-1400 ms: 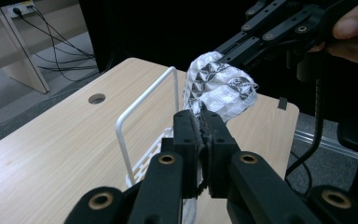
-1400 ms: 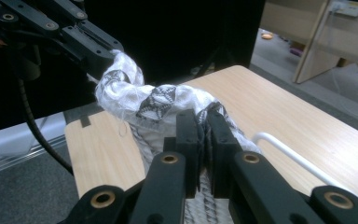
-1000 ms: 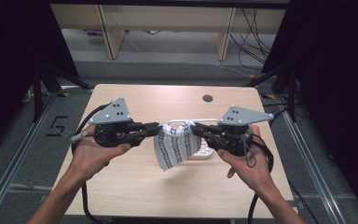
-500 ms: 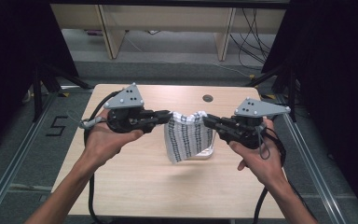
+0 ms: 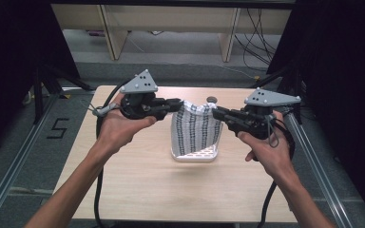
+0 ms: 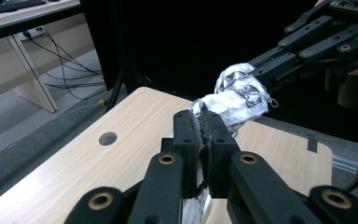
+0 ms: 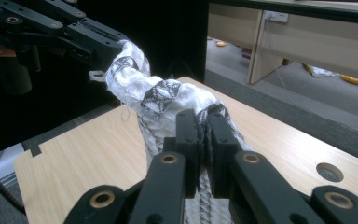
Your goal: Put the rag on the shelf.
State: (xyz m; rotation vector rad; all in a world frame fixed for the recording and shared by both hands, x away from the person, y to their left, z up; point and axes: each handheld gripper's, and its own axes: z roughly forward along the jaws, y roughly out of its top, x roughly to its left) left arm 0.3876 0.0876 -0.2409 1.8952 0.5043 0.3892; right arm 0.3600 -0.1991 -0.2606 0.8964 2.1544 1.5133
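Observation:
A white cloth with a black pattern (image 5: 196, 130) hangs between the two grippers above the wooden table (image 5: 138, 180). Its lower edge rests on the tabletop. My left gripper (image 5: 178, 103) is shut on the cloth's upper left corner (image 6: 228, 100); the pinched fabric shows between its black jaws. My right gripper (image 5: 215, 112) is shut on the upper right corner (image 7: 163, 95), with the cloth bunched over its jaws. The top edge sags a little between the two grips. The left gripper view shows the right gripper (image 6: 265, 77) at the far end of the cloth.
A round hole (image 5: 211, 99) sits in the table near its far edge. Metal rails (image 5: 9, 166) run along both sides of the table. Desk legs and loose cables (image 5: 247, 28) stand on the floor beyond it. Black curtains hang left and right.
Both grippers have risen and moved toward the table's far side, lifting the cloth. It now hangs taller and more spread out between them.

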